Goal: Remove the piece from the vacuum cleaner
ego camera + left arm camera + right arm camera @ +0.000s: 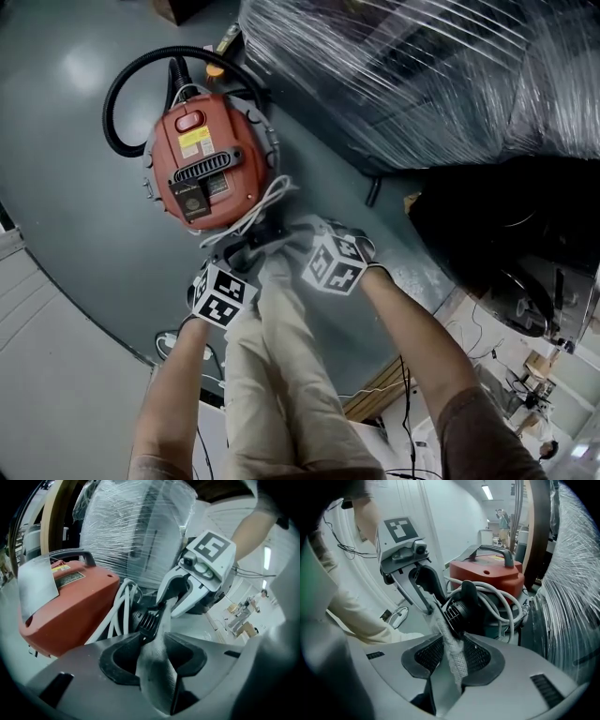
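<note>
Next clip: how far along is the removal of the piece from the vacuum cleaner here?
Done: both grippers are at the red vacuum cleaner. In hand: the left gripper and the right gripper are each shut on the white mesh piece beside the black ribbed part. To do: the piece sits against the vacuum, not yet pulled free.

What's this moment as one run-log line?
left hand-held gripper: shut on mesh piece | right hand-held gripper: shut on mesh piece | piece end: at black ribbed part of vacuum cleaner
</note>
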`<state>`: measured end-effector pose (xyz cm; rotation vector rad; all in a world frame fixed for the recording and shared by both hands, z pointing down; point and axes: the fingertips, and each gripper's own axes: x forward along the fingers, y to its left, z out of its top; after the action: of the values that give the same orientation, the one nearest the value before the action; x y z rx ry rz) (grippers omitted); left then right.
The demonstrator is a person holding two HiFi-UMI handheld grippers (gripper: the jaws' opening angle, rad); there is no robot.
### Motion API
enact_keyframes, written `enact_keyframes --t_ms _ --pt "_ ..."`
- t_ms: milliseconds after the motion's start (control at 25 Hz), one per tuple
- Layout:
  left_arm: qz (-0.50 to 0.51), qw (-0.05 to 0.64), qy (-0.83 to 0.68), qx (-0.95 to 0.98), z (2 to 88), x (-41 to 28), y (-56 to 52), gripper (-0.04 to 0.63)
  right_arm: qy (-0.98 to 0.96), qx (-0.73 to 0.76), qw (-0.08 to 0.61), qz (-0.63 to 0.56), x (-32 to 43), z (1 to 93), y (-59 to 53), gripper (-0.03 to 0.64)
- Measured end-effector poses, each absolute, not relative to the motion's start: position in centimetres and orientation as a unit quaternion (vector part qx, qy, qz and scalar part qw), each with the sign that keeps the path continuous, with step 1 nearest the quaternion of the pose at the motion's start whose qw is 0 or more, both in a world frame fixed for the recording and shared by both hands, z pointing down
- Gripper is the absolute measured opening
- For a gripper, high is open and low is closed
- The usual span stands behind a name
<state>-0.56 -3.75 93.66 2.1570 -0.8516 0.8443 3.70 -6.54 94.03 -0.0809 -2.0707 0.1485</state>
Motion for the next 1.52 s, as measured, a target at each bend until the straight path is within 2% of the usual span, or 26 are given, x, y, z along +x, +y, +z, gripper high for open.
enact_keyframes --t_ms 120,480,1520 --pt "0.324 0.334 -0.324 0.824 93.9 -0.4 -3.7 0.117 -0.856 -0.055 0.513 0.038 3.5 94.2 -6.3 0.105" --pt "0.315 0.357 -0.336 0.813 94.1 -0.6 -4.0 0.075 -0.848 -0.08 0.521 0.052 3.7 94.3 -5.9 0.055" --pt "0.304 0.395 -0.353 0.792 93.6 0.1 -1.7 0.069 -0.863 0.01 0.487 0.137 4.7 93.9 -4.1 0.051"
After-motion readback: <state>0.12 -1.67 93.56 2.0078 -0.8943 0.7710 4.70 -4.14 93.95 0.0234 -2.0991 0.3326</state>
